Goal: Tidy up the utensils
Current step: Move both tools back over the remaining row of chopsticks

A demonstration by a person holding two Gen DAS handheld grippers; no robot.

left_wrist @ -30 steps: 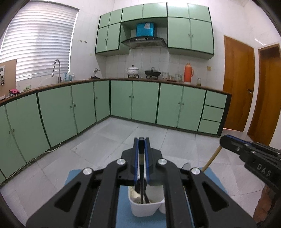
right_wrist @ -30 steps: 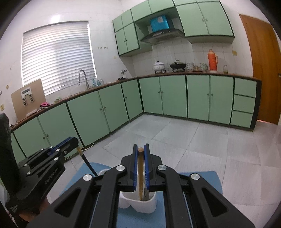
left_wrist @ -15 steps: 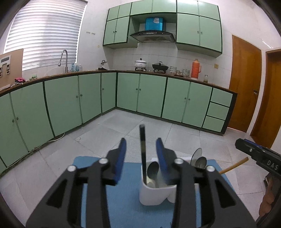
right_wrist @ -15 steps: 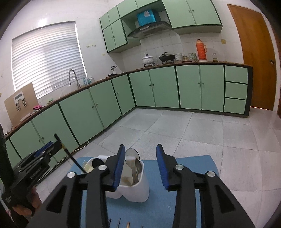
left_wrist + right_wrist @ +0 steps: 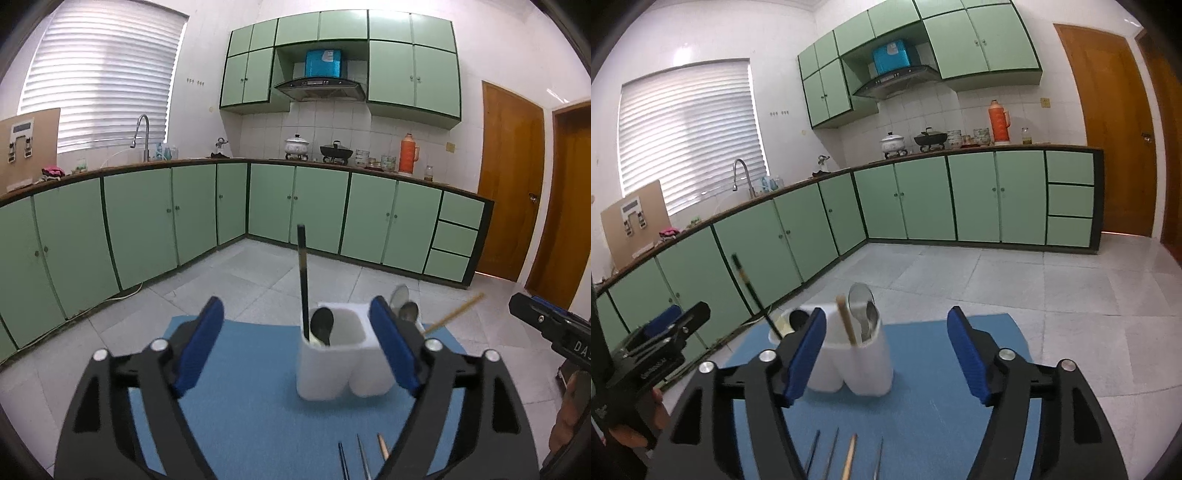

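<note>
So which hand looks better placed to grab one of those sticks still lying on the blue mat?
Probably right: its open tool has four loose utensils below its centre. The left tool sees them off to one side.

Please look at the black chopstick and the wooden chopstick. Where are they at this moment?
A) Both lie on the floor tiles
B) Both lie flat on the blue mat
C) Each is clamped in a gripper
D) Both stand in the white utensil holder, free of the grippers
D: the black chopstick and the wooden chopstick stand in the white utensil holder, and both grippers are open with nothing between their pads.
</note>
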